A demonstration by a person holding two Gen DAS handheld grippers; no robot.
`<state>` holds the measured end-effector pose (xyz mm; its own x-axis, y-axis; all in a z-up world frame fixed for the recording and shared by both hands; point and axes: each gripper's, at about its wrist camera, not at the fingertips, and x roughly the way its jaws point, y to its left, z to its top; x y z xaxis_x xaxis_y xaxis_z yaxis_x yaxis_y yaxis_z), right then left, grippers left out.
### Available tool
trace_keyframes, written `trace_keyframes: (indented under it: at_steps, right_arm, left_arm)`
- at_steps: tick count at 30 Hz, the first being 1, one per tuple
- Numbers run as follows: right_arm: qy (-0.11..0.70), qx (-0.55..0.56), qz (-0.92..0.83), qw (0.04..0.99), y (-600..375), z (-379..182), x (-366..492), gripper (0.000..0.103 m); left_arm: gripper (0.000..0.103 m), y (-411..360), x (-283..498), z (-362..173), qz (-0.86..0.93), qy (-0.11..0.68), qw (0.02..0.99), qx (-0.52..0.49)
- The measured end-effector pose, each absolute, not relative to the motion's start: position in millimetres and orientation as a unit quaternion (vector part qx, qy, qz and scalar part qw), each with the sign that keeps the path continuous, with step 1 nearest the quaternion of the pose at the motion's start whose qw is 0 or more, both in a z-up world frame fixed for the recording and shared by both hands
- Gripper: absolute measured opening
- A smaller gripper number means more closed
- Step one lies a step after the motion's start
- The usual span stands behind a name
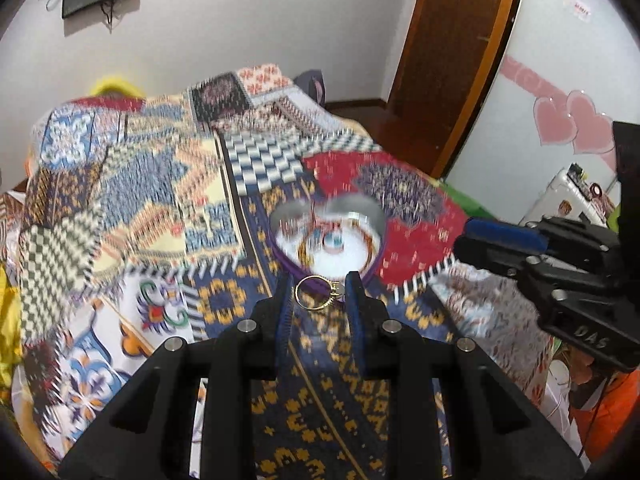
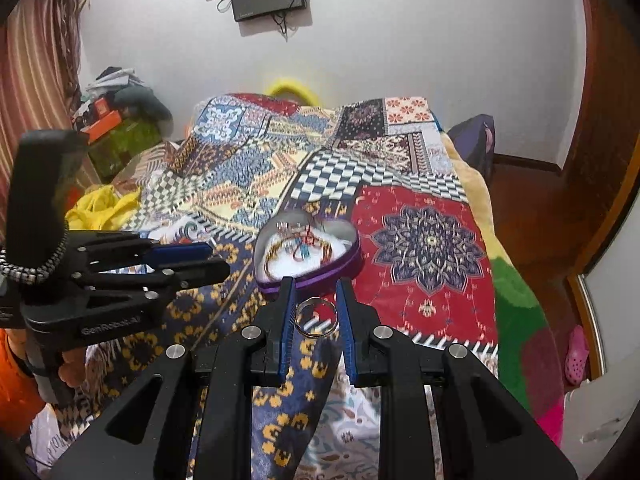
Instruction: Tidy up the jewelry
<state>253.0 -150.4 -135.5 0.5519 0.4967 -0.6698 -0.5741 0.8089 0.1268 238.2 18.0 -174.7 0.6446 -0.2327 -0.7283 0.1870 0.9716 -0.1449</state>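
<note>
**One heart tin, two rings held at the tongs**

One purple heart-shaped tin [image 2: 316,268] sat open on the patchwork bedspread [image 2: 420,240], at frame centre in both views. It held a tangle of bangles and chains [image 2: 300,246] on white padding; the count could not be determined. The left tongs [image 1: 320,294] pinched one gold ring [image 1: 319,293] just below the tin's rim. The right tongs [image 2: 316,316] pinched one silver band [image 2: 316,317], likewise just below the tin. Rings counted: two.

Both claws are matte black plastic with blue ribbed finger pads [image 2: 285,332] and silver round screws [image 2: 253,332]; white lettering marks the left claw [image 2: 218,260], orange sleeve behind.
</note>
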Motion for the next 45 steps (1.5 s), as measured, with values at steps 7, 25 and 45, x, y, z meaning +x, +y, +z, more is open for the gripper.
trace_keyframes:
  at_steps: [7,25,45]
  right_arm:
    - [0.351,-0.031,0.310,0.883,-138.3,-121.9,273.0,0.018]
    - [0.392,-0.033,0.329,0.859,-106.6,-141.9,305.7,0.019]
    - [0.356,-0.051,0.308,0.881,-129.2,-105.5,271.0,0.022]
  left_arm:
    - [0.025,19.2,254.4,-162.0,-0.116,0.390,0.913,-0.027]
    - [0.025,10.4,286.2,-199.6,-0.139,0.423,0.895,-0.026]
    - [0.026,39.1,247.9,-148.3,-0.092,0.377,0.921,-0.029]
